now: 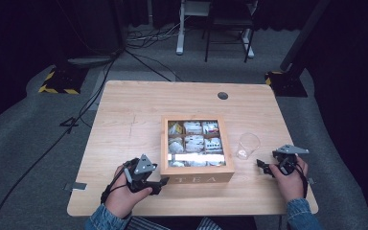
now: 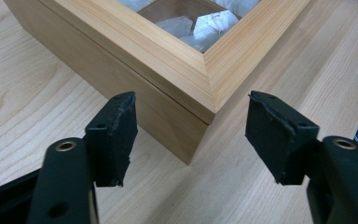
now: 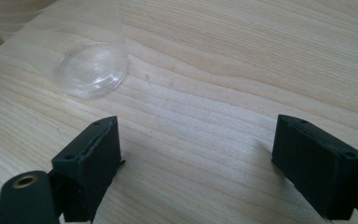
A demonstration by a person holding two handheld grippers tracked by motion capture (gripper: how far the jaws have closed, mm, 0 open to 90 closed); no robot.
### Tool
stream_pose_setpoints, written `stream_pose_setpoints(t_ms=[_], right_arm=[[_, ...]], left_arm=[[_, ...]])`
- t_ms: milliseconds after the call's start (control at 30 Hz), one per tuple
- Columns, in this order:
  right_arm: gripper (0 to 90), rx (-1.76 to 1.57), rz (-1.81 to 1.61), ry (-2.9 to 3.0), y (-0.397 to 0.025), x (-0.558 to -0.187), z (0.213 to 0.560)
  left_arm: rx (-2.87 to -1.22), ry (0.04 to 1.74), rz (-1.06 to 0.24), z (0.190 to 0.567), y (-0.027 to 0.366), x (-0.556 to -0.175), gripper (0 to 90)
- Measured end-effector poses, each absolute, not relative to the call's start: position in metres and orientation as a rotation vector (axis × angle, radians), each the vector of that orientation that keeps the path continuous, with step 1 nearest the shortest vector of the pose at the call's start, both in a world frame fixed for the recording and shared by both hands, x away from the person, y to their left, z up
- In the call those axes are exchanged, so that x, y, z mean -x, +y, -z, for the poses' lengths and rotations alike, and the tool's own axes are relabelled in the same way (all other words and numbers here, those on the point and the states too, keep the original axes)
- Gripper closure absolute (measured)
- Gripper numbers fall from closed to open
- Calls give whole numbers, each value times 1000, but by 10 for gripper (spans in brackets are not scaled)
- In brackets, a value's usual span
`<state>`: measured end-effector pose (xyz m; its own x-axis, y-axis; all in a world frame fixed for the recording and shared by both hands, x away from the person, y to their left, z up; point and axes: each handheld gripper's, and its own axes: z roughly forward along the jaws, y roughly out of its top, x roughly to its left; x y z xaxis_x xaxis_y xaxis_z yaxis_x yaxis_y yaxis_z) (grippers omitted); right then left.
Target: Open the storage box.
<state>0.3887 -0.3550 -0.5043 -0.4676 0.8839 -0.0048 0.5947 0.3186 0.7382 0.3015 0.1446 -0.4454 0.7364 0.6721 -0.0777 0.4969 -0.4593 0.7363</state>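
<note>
Jaws on my left gripper (image 1: 162, 182) stand wide apart, empty, facing the near left corner of the closed wooden tea box (image 1: 197, 178) mid-table. My right gripper (image 1: 262, 166) gapes empty near the clear cup (image 1: 247, 145).

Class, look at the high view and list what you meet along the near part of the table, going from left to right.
left gripper → wooden tea box → clear plastic cup → right gripper
</note>
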Motion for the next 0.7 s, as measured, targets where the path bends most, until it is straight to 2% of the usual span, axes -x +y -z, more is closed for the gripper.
stream_pose_setpoints(t_ms=[233,700], right_arm=[[156,-1310,-958,2181,-355,-389,504],[156,-1310,-958,2181,-355,-389,504]], left_arm=[[-2152,858,-283,447,143,-302,481],[-2198,828,-341,445,141,-299,536]])
